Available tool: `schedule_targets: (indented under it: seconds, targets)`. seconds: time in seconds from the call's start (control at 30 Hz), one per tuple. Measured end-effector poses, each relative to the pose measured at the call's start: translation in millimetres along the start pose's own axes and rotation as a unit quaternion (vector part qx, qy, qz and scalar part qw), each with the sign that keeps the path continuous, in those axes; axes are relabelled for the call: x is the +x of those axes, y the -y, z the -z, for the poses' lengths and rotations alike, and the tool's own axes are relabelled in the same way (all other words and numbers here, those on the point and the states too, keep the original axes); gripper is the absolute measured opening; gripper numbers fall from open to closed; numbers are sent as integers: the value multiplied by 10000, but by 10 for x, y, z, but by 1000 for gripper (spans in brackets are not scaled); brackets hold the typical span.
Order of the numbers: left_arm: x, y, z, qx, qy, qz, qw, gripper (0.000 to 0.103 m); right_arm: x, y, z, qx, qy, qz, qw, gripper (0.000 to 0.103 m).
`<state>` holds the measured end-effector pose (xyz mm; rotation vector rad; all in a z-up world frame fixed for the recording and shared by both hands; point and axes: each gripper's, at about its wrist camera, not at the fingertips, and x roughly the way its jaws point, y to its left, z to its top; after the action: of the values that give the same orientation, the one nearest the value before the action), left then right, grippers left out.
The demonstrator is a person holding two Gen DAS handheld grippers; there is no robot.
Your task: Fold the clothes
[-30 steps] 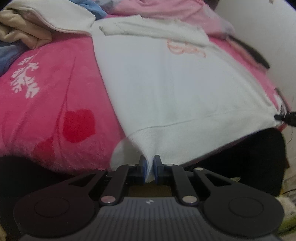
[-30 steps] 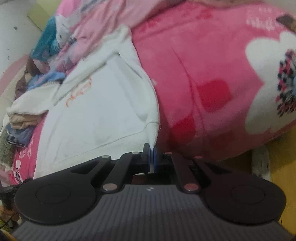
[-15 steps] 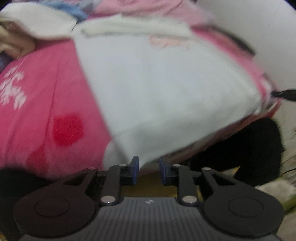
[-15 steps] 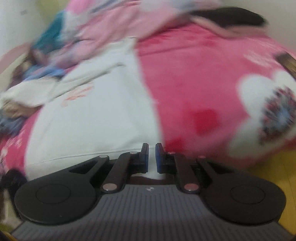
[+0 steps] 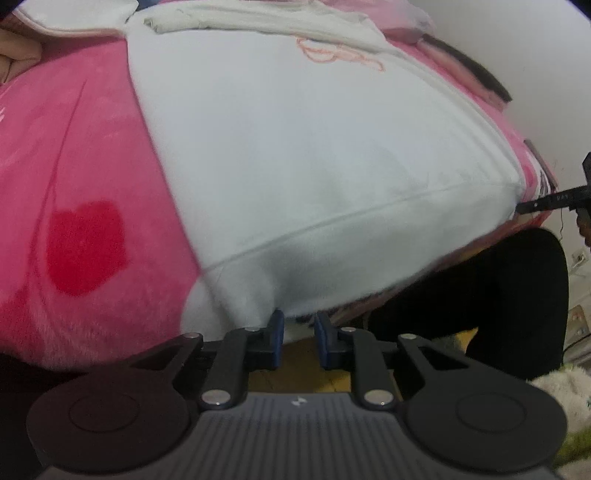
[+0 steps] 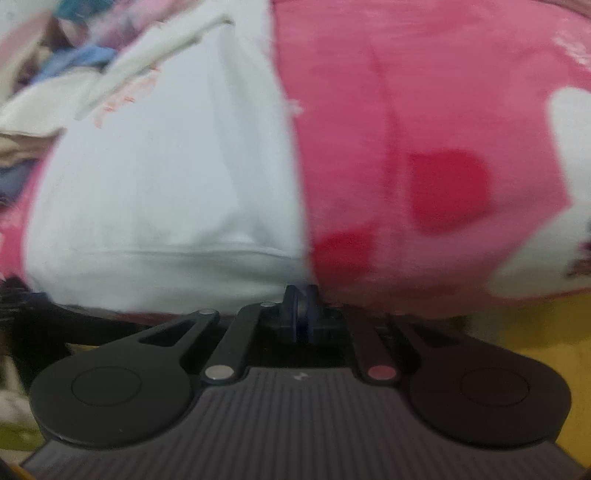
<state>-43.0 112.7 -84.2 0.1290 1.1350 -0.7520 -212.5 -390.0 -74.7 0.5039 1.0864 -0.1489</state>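
Note:
A white sweatshirt (image 5: 295, 155) with a pink print lies flat on the pink blanket (image 5: 74, 147), its hem hanging at the bed's near edge. My left gripper (image 5: 298, 325) is open. Its blue pads (image 5: 276, 332) sit just under the hem's left corner and hold no cloth. In the right wrist view the sweatshirt (image 6: 166, 177) fills the left half. There my right gripper (image 6: 302, 295) is shut at the hem's right corner, where white cloth meets the blanket (image 6: 424, 110). The frame is blurred and I see no cloth between its pads.
A heap of other clothes (image 5: 55, 22) lies at the far left of the bed. A person's dark trouser leg (image 5: 498, 288) stands at the bed's edge on the right. A wall (image 5: 535, 55) rises beyond the bed. Yellow floor (image 6: 535, 332) shows below.
Both grippers let go of the hem corners. The left one now stands wider open, closer to the hem. The right one opened briefly and is shut again.

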Motion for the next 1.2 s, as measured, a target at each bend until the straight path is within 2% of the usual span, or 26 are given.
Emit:
schedule_targets:
  seconds: [0.07, 0.17, 0.27, 0.37, 0.43, 0.57, 0.67, 0.83, 0.93, 0.97, 1.0, 1.2]
  targets:
    - [-69, -4, 17, -23, -81, 43, 10000, 25, -73, 54, 29, 21, 31, 247, 9997, 10]
    - [-279, -34, 3, -118, -47, 157, 9998, 28, -343, 104, 103, 177, 367, 307, 9987, 10]
    - [-583, -111, -86, -304, 266, 428, 9983, 32, -668, 40, 91, 196, 971, 245, 9948, 11]
    - [-690, -85, -389, -289, 623, 529, 9962, 34, -738, -180, -82, -102, 1469, 250, 9888, 12]
    - [-584, 6, -656, -148, 758, 517, 9957, 34, -710, -355, -238, -353, 1752, 270, 9835, 12]
    - [-196, 306, -1133, 159, 912, 469, 9946, 34, -232, -635, -759, -760, 1915, 491, 9773, 21]
    - [149, 673, -1472, 505, 1017, 570, 9919, 34, 27, -683, -1078, -880, 1917, 555, 9759, 33]
    - [657, 1157, -1891, 1070, 1043, 886, 9848, 34, 390, -678, -1442, -958, 1773, 456, 9784, 34]
    - [918, 1389, -2097, 1344, 1035, 1042, 9800, 34, 565, -681, -1509, -1095, 1701, 466, 9782, 28]
    - [985, 1432, -2136, 1400, 1023, 1057, 9792, 34, 580, -700, -1503, -1183, 1768, 514, 9758, 10]
    - [1045, 1468, -2166, 1448, 1012, 1062, 9785, 34, 588, -721, -1495, -1258, 1845, 616, 9728, 3]
    - [1240, 1457, -2196, 1524, 830, 1064, 9791, 34, 683, -948, -1362, -1809, 2254, 1874, 9388, 3]
